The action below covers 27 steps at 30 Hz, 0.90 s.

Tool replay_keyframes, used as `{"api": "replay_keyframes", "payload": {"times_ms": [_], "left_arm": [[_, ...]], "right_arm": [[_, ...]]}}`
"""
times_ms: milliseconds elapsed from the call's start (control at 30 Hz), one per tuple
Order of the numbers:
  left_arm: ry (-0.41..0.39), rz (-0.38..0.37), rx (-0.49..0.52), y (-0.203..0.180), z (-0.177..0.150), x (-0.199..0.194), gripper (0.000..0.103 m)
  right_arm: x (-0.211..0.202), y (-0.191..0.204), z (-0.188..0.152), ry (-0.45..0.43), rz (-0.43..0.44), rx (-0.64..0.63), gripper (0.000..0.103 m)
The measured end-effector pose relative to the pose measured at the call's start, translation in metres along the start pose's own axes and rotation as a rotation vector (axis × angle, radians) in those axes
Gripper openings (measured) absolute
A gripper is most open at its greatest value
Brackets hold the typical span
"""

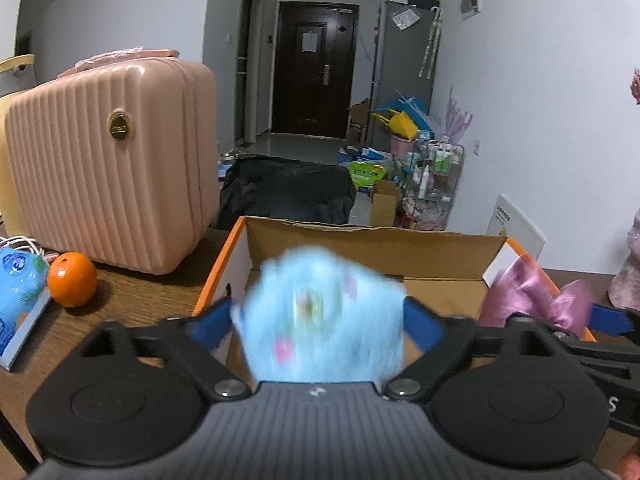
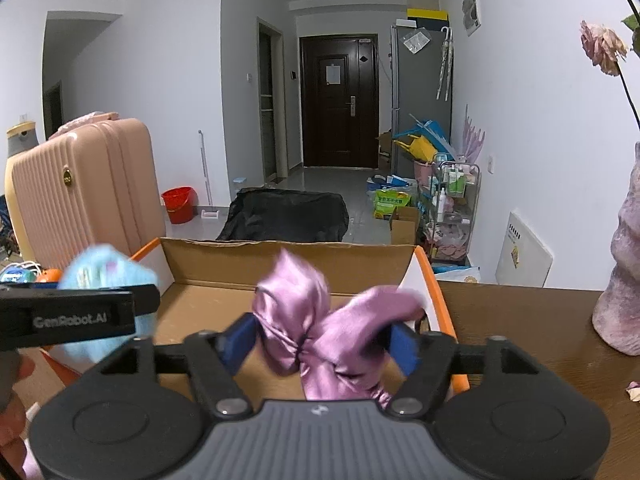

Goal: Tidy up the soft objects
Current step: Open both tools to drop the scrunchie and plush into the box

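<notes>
My left gripper point(image 1: 318, 320) is shut on a fluffy light-blue soft item point(image 1: 320, 312), blurred, held above the open cardboard box point(image 1: 360, 246) with orange edges. My right gripper point(image 2: 320, 338) is shut on a pink satin bow point(image 2: 320, 320) and holds it over the right half of the same box point(image 2: 288, 264). The bow also shows in the left wrist view point(image 1: 532, 296), right of the blue item. The blue item shows at the left in the right wrist view point(image 2: 104, 276), behind the left gripper's body. The box floor looks bare.
A pink ribbed suitcase point(image 1: 112, 164) stands on the wooden table point(image 1: 132, 300) left of the box, with an orange point(image 1: 72, 280) and a blue packet point(image 1: 20, 292) beside it. A mauve vase point(image 2: 620, 280) stands on the table at the right.
</notes>
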State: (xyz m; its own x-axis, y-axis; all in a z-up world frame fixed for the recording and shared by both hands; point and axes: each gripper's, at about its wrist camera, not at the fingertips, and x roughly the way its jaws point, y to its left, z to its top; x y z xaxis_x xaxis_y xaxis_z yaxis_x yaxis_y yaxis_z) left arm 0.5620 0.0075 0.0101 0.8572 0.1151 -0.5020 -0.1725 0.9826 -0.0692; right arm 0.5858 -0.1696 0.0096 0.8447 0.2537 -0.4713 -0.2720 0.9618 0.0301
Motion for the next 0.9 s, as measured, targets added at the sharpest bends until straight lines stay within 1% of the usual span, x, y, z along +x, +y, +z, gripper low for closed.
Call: {"api": "replay_keyframes", "payload": {"times_ms": [33, 133, 233, 433, 633, 767, 900], "left_arm": [[0.002, 0.007, -0.001, 0.000, -0.001, 0.000, 0.103], [-0.014, 0.026, -0.011, 0.002, 0.000, -0.002, 0.103], [-0.002, 0.020, -0.034, 0.006, 0.003, -0.002, 0.103], [0.001, 0.031, -0.034, 0.006, 0.004, -0.003, 0.103], [-0.012, 0.033, -0.030, 0.006, 0.005, -0.009, 0.103], [-0.033, 0.027, -0.040, 0.005, 0.006, -0.021, 0.103], [-0.066, 0.017, -0.036, 0.006, 0.004, -0.042, 0.103]], "right_arm": [[0.000, 0.000, 0.000, 0.000, -0.012, -0.003, 0.087], [-0.002, 0.000, 0.000, -0.001, -0.037, 0.002, 0.103], [-0.003, -0.003, 0.001, 0.004, -0.046, 0.019, 0.103], [-0.004, -0.006, 0.001, 0.008, -0.050, 0.027, 0.103], [-0.016, -0.005, 0.002, -0.017, -0.050, 0.033, 0.103], [-0.031, -0.007, 0.002, -0.043, -0.047, 0.039, 0.103], [-0.048, -0.007, -0.001, -0.062, -0.048, 0.038, 0.103]]}}
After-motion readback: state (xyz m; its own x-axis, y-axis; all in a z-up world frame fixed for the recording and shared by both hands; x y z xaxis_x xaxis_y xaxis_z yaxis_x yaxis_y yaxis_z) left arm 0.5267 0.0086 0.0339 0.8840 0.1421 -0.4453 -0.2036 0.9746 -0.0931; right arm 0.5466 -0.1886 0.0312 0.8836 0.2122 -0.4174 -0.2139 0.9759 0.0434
